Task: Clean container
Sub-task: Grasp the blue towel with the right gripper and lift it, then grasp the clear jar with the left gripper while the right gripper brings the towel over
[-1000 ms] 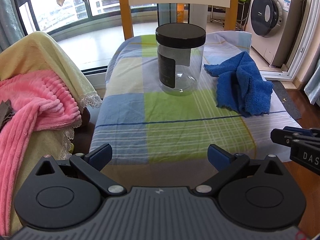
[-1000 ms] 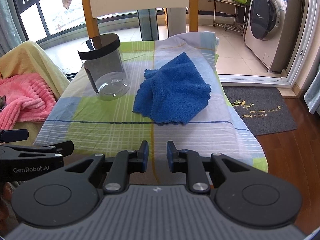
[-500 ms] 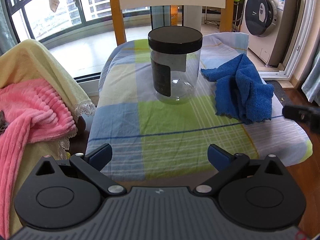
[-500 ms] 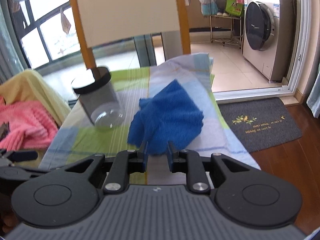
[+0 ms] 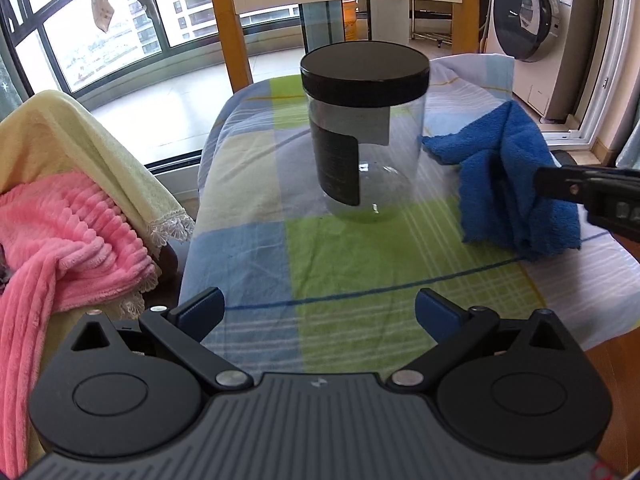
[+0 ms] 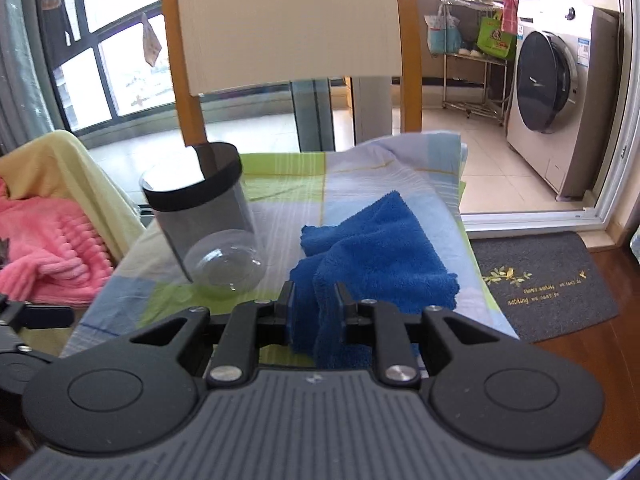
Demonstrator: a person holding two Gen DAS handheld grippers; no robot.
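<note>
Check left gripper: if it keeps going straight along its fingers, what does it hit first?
Most likely the clear jar with the black lid, standing nearly centred ahead of the open left gripper. Only bare checked cloth lies between; depth is uncertain.

Ahead of my left hand-held gripper (image 5: 318,312) the checked cloth on the table (image 5: 320,264) lies bare up to the clear jar (image 5: 364,136), which stands upright in the middle. Left of the jar I see free cloth to the edge, where piled pink and yellow blankets (image 5: 72,216) crowd in. The blue towel (image 5: 516,184) fills the right side, my right hand-held gripper (image 6: 314,306) reaching into it. A chair back (image 6: 288,24) blocks the far end.
</note>
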